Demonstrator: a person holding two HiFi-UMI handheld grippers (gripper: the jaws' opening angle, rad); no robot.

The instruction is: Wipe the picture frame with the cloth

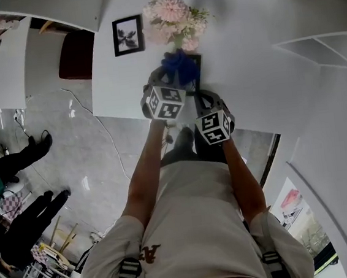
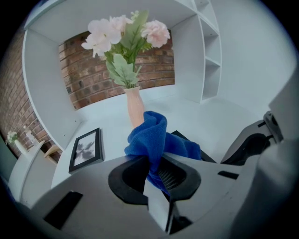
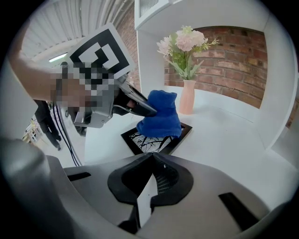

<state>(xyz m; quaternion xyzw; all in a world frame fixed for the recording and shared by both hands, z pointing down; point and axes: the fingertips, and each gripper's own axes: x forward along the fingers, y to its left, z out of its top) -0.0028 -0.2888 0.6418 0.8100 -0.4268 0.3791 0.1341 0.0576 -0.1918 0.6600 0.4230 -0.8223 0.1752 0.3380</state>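
**Cloth bunched in the left gripper, low over the flat-lying frame**

The left gripper (image 2: 156, 161) is clamped on a blue cloth (image 2: 156, 140). The fleecy fabric is pinched between the jaws and bulges out ahead of them in a loose wad. In the right gripper view, that wad hangs at centre frame over the far corner of a black picture frame (image 3: 147, 142). The frame lies face up on the white table (image 3: 224, 149), and whether the cloth actually touches it cannot be told. The right gripper (image 3: 152, 161) has its jaws together with nothing between them, and it sits just on the near side of the frame.

The cloth looks soft, light and floppy, so only the bulging part would press on the surface. The grip near the middle of the bunch seems right for wiping.

The frame looks thin, stiff and light. On this smooth tabletop it would probably slide under a sideways stroke, and its front may be glazed, so gentle pressure suits it. A steadying hold would be best on the near rim or a corner, off the picture face.

A pink vase of flowers (image 2: 135, 109) stands just behind the frame. A second framed picture (image 2: 86, 150) lies at lower left in the left gripper view.
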